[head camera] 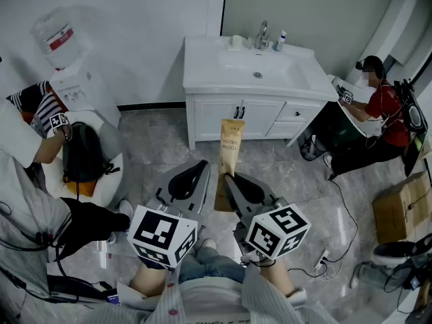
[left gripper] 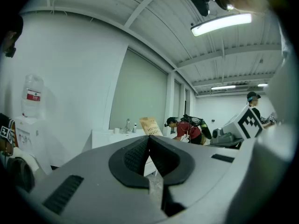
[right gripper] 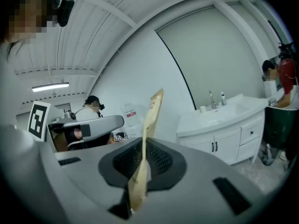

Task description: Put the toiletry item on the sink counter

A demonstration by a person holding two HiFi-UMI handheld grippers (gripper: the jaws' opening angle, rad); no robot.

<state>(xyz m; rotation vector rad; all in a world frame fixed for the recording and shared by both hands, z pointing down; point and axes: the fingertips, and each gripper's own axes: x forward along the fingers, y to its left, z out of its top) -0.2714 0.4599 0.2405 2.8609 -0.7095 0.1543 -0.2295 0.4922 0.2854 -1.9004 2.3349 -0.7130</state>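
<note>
— Where is the toiletry item to be found?
— A brown paper toothbrush packet (head camera: 231, 144) is held upright above the floor, in front of the vanity. Its lower end is pinched by the jaws of the right gripper (right gripper: 141, 143), whose pads are pressed on both of its flat faces.

— And how are the other jaws set?
— The jaws of the left gripper (left gripper: 149, 141) are pressed together, and nothing is caught between them. It is carried just beside the right one.

— What is seen of the worktop?
— The white sink worktop (head camera: 202, 69) is set against the far wall, well apart from the packet. A faucet (head camera: 262, 36) and a small bottle (head camera: 279, 41) are stood at its back edge, behind the basin (head camera: 260, 63).

— Is anything else placed nearby?
— A person in a red shirt (head camera: 385, 106) is seated to the right of the vanity, and a water dispenser (head camera: 64, 46) is stood by the wall at the left.
</note>
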